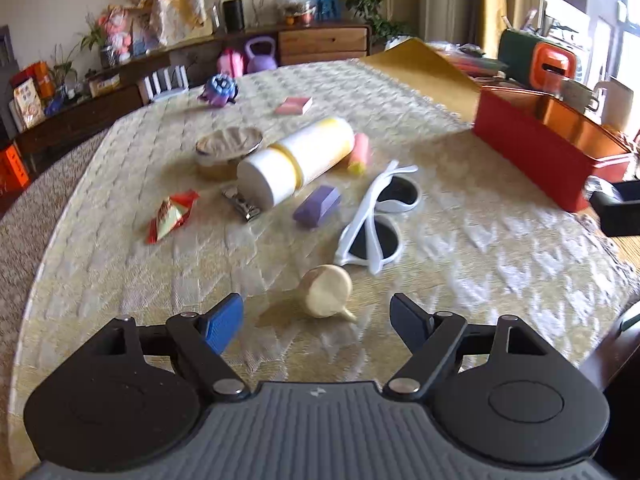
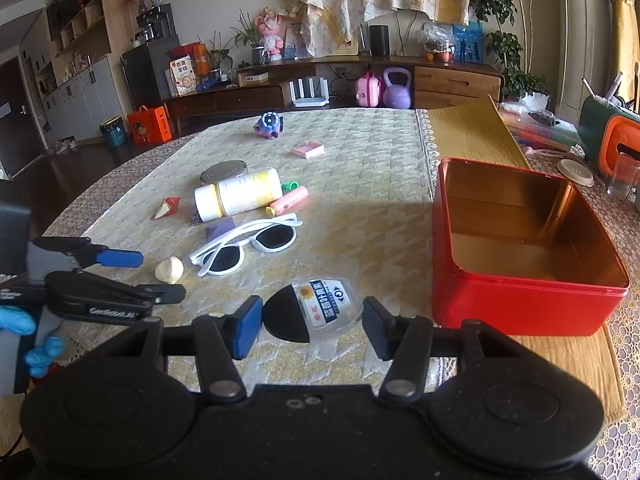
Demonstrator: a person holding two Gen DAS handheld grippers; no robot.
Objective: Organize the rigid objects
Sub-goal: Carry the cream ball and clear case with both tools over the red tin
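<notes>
Cream garlic bulb (image 1: 326, 290): small, light, firm; rolls easily; lies on yellow woven tablecloth (image 1: 460, 248) just ahead of the fingers; grip across its round belly.
Left gripper (image 1: 316, 314): jaws spread, empty.
Right gripper (image 2: 313, 322): jaws pinching black-and-clear plastic case (image 2: 310, 308); smooth, slippery.
Red metal tin (image 2: 520, 304): open, empty, rightmost.
</notes>
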